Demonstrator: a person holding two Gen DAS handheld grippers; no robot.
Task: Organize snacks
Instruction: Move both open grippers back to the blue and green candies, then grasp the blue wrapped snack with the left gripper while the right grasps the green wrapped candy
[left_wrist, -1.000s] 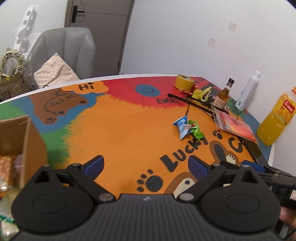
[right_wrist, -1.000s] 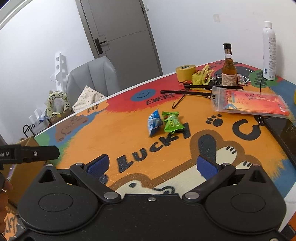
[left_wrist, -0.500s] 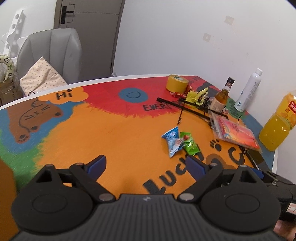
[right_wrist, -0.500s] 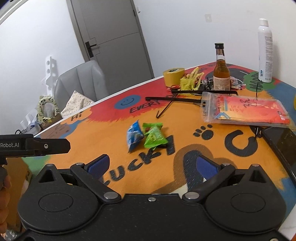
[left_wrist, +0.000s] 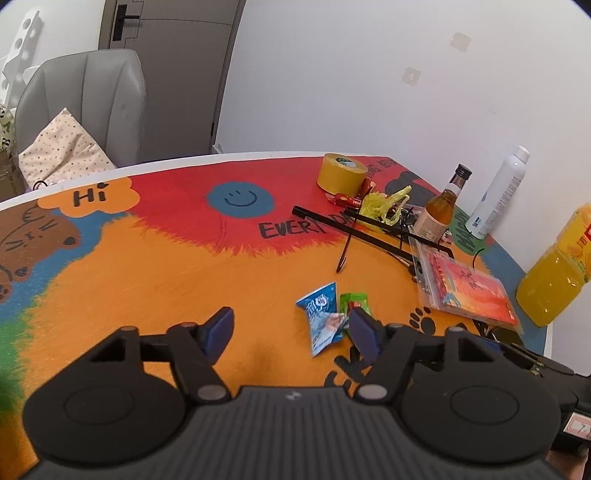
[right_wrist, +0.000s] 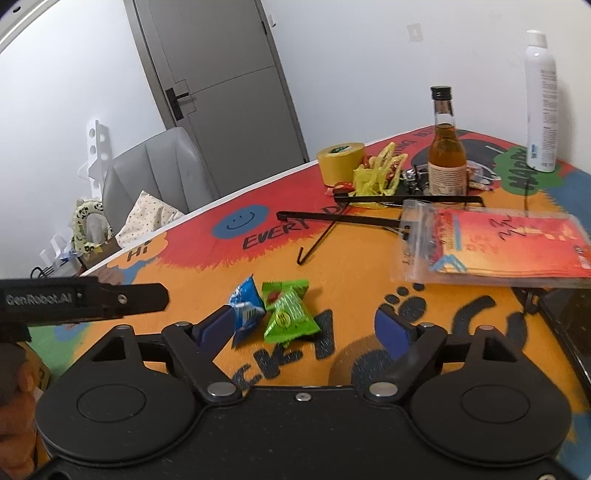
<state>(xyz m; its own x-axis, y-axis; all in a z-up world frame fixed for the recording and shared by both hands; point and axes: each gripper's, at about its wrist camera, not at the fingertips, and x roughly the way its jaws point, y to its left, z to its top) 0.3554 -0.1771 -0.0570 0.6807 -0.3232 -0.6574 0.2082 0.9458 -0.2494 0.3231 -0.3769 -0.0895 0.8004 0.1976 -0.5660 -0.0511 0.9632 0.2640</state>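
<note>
A blue snack packet (left_wrist: 322, 315) and a green snack packet (left_wrist: 354, 301) lie side by side on the orange part of the painted table. My left gripper (left_wrist: 291, 332) is open and empty; its right finger hides part of the green packet. In the right wrist view the blue packet (right_wrist: 245, 308) and green packet (right_wrist: 290, 314) lie between the open fingers of my right gripper (right_wrist: 306, 328), nearer the left finger. The left gripper's body (right_wrist: 85, 299) shows at the left of that view.
At the table's far right stand a yellow tape roll (left_wrist: 341, 173), a brown glass bottle (right_wrist: 447, 155), a white spray bottle (right_wrist: 541, 103) and an orange juice bottle (left_wrist: 554, 273). A clear bag of red packets (right_wrist: 495, 245) and black rods (left_wrist: 369, 230) lie close by. A grey chair (left_wrist: 88, 99) stands behind the table.
Both grippers have moved forward toward the two snack packets, which now sit larger and lower in both views. The cardboard box has left the left wrist view. Both jaws stay open.
</note>
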